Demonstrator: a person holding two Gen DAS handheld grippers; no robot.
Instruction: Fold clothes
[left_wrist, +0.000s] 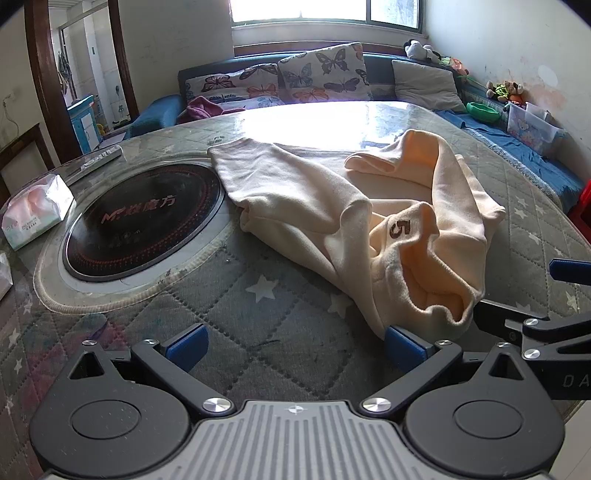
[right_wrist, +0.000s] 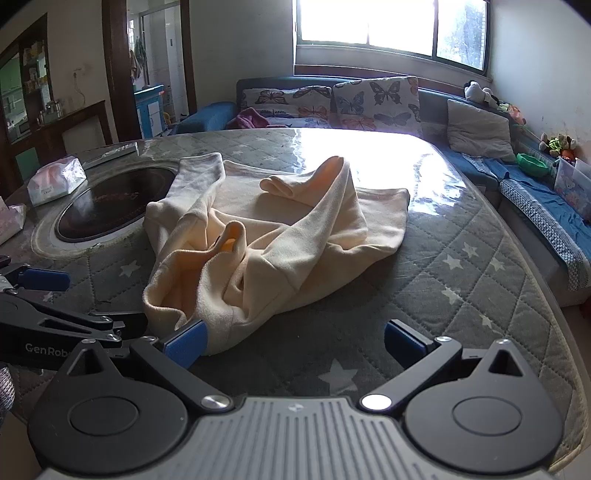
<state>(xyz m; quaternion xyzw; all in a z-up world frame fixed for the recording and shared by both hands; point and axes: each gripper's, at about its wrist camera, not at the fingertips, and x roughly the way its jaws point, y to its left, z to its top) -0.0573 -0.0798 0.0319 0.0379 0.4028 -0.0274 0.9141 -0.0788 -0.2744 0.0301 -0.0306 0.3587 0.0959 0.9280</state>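
Note:
A crumpled cream sweatshirt (left_wrist: 332, 206) with a brown "5" on it lies on the round quilted table (left_wrist: 258, 302); one sleeve stretches toward the far left. My left gripper (left_wrist: 295, 347) is open at the garment's near edge, its right blue pad (left_wrist: 402, 345) against the cloth and nothing between the fingers. In the right wrist view the sweatshirt (right_wrist: 280, 236) is bunched in the middle of the table. My right gripper (right_wrist: 295, 343) is open too, with its left blue pad (right_wrist: 186, 343) touching the near hem. Each gripper shows at the side of the other's view.
A black round cooktop (left_wrist: 144, 221) is set into the table at the left, under one sleeve end. A tissue pack (left_wrist: 35, 210) and a remote (left_wrist: 103, 155) lie beyond it. A sofa with butterfly cushions (left_wrist: 317, 74) runs behind; the table edge (right_wrist: 546, 317) curves close on the right.

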